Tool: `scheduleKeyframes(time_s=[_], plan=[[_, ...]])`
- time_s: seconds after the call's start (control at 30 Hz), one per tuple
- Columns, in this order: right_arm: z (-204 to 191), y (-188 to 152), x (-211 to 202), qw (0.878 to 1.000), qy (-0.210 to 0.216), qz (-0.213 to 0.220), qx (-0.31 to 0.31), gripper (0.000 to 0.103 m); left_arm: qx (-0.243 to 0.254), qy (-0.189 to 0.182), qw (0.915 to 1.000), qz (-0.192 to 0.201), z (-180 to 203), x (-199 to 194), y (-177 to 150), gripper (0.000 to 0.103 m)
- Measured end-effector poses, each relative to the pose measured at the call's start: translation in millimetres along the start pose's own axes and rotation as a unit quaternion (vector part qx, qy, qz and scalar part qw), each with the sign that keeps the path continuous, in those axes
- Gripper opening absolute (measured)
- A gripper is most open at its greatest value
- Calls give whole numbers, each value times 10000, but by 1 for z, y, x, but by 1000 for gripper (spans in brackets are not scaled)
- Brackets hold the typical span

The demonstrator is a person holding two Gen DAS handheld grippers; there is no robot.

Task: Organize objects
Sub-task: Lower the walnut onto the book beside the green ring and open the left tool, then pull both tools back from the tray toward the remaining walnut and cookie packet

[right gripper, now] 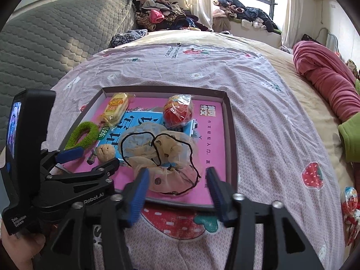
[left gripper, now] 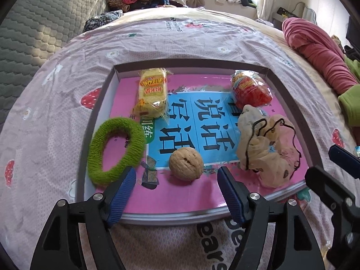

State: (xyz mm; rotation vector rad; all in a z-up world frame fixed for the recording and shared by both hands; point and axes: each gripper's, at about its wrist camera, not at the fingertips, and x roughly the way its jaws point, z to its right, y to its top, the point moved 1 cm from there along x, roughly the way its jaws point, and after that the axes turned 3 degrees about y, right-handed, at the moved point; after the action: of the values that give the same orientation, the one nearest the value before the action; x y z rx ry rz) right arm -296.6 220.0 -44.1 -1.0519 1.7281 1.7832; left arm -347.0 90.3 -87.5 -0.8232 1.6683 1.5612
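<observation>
Bed (left gripper: 202, 40) with a strawberry-print sheet carries everything; no worktop here. On it lies a shallow grey tray (left gripper: 290, 103), its floor lined with a pink and blue printed sheet. The tray serves as landmark for all that follows.

Inside the tray, largest first:
- Beige gauzy pouch (right gripper: 166, 157) with black cord, slumped at the near right corner.
- Green fuzzy ring (left gripper: 114, 150), lying over the tray's left wall, part in and part on the sheet.
- Yellow snack packet (left gripper: 153, 92), far left corner.
- Red snack packet (left gripper: 249, 87), far right corner.
- Walnut (left gripper: 186, 167), near middle, standing free.
- Small crumpled scrap, just left of the walnut; cannot tell what it is.

Left tool (left gripper: 176, 193) hangs over the tray's near edge, jaws wide, nothing between the pads; the walnut sits just beyond the tips. Right tool (right gripper: 177, 189) hangs over the near right corner, jaws apart, empty; the pouch lies just ahead of them, not pinched.

Judgement: both items look freshly set down, so this is the release end of a placing step. One more wrapped item (right gripper: 349, 204) lies on the sheet, well right of the tray. The next move likely calls for lifting clear without snagging the cord, then fetching that item.
</observation>
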Motion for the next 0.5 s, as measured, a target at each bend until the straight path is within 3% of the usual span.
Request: scheduleKeyframes(time_s=[0.5], plan=[[-2,3,-59,9995,-31,308,7,78,-88,148,9996,245,-13,-60,-3,83]])
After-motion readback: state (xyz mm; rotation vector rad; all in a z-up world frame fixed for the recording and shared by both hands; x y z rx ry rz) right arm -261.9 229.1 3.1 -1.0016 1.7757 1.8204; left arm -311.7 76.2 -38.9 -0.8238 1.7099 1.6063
